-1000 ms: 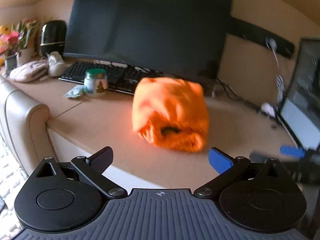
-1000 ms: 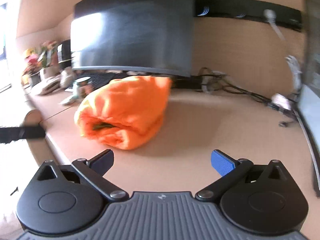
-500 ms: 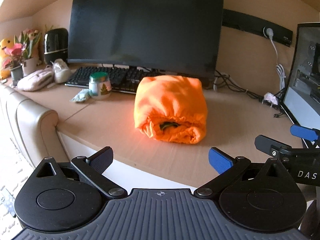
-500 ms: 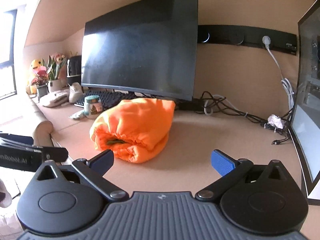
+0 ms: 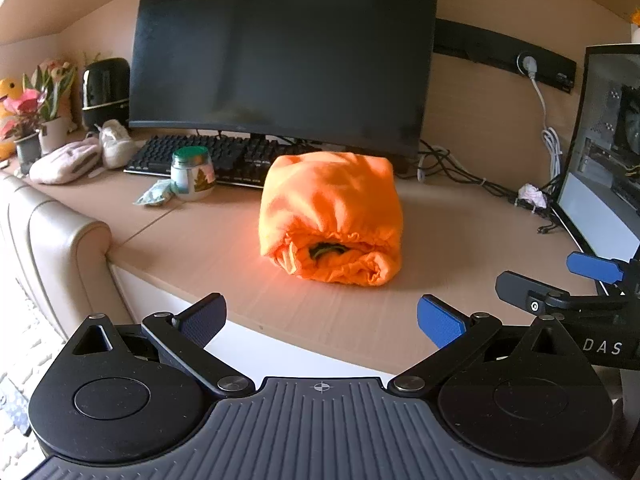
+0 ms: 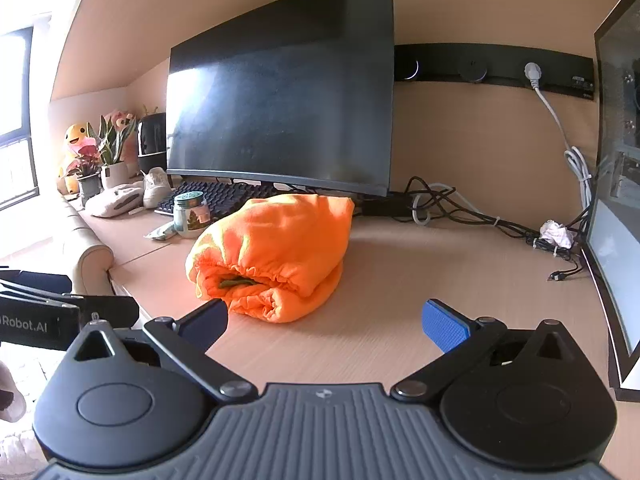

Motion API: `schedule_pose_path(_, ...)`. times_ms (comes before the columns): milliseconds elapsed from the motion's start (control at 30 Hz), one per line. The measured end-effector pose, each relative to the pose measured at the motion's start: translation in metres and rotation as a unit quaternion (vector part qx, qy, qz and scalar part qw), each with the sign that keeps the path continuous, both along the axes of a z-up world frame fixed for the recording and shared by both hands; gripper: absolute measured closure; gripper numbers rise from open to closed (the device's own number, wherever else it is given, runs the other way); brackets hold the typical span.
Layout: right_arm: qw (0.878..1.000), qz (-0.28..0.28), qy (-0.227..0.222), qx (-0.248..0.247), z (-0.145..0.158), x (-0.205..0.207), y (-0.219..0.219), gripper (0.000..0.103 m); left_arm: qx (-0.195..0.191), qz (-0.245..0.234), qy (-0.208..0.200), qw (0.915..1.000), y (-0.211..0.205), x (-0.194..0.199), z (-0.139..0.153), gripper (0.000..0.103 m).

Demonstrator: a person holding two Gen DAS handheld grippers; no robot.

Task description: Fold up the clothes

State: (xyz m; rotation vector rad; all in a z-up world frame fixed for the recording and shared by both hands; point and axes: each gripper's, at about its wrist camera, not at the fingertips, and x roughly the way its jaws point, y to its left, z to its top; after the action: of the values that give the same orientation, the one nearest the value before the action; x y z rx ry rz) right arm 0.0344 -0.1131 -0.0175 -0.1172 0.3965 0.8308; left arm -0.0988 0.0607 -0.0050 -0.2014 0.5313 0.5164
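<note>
A wooden desk (image 5: 224, 248) stretches ahead of both grippers, with a dark curved monitor (image 5: 280, 52) standing at its far side, well beyond the jaws. A second screen (image 6: 616, 208) rises at the right edge of the right wrist view, just outside the right jaw. The folded orange garment (image 5: 332, 216) lies bundled on the desk, its rolled hem with a glimpse of green inside facing the cameras; it sits ahead of the left gripper (image 5: 320, 316), centred between its jaws but apart from them, and ahead and left of centre for the right gripper (image 6: 326, 322), whose left fingertip overlaps the bundle's near edge in the view. Both sets of jaws stand wide and hold nothing. Behind the garment, a black keyboard (image 5: 208, 156) lies under the monitor. A green-lidded glass jar (image 5: 192, 174) stands ahead-left of the left jaw, beside a small crumpled wrapper (image 5: 154, 196).
</note>
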Motion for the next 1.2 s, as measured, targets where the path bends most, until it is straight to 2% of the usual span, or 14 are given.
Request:
schedule_pose_path(433,1.0,0.004,0.009,-0.006,-0.003,0.001,-0.003,0.0,-0.014,-0.015,0.016,0.9997,-0.007,0.004,-0.006,0.0)
schedule_pose_path(667,1.0,0.002,0.012,-0.008,-0.005,0.0,-0.004,0.0,-0.001,0.003,0.016,0.9999,-0.009,0.002,-0.004,0.0)
schedule_pose_path(867,1.0,0.0,0.011,-0.006,-0.005,0.0,-0.007,0.0,0.005,-0.002,0.015,0.9999,-0.011,0.002,-0.003,0.0)
schedule_pose_path(1200,1.0,-0.002,0.018,-0.005,-0.006,0.001,-0.011,0.0,-0.005,-0.006,0.013,0.9999,-0.011,0.004,-0.004,0.0)
